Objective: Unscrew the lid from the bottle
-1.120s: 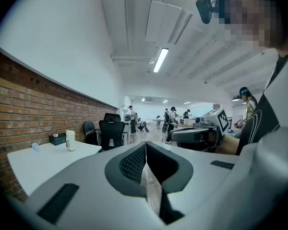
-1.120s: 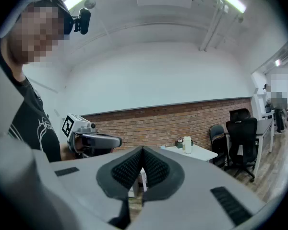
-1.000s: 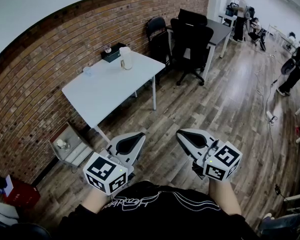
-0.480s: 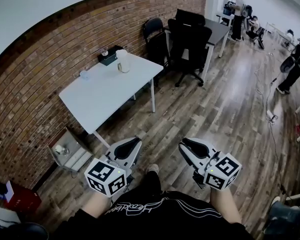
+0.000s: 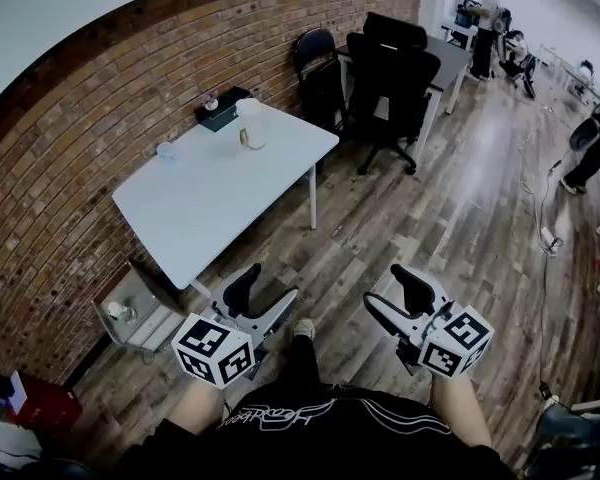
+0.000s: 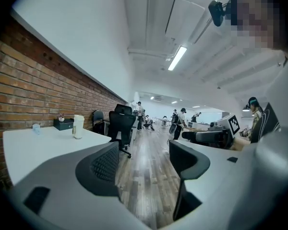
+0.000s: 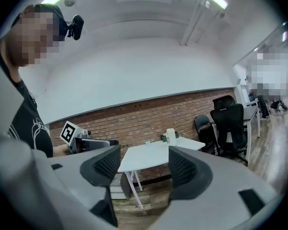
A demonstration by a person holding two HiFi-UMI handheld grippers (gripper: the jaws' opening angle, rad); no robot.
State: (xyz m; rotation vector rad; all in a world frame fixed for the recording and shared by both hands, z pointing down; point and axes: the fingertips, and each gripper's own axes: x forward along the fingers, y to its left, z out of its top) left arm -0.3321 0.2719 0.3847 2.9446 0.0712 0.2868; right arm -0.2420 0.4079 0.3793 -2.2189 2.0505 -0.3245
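Note:
A pale bottle (image 5: 250, 126) with a lid stands upright near the far end of a white table (image 5: 195, 203), well ahead of me. It also shows in the left gripper view as the bottle (image 6: 78, 126), and small in the right gripper view as the bottle (image 7: 171, 136). My left gripper (image 5: 265, 290) and right gripper (image 5: 392, 290) hang side by side over the wooden floor, close to my body and far from the table. Both sets of jaws are opening, and nothing is between them. The left gripper (image 6: 144, 152) points down the room, while the right gripper (image 7: 143, 162) points toward the table.
A dark box (image 5: 220, 110) and a small cup (image 5: 165, 151) share the table. Black office chairs (image 5: 385, 78) stand beyond it by a grey desk. A low shelf (image 5: 130, 308) and a red box (image 5: 30, 398) sit at the brick wall. People stand far right; cables cross the floor.
Both grippers' jaws have gone from shut to spread apart. The grippers sit a little lower in the head view, and the table has shifted slightly.

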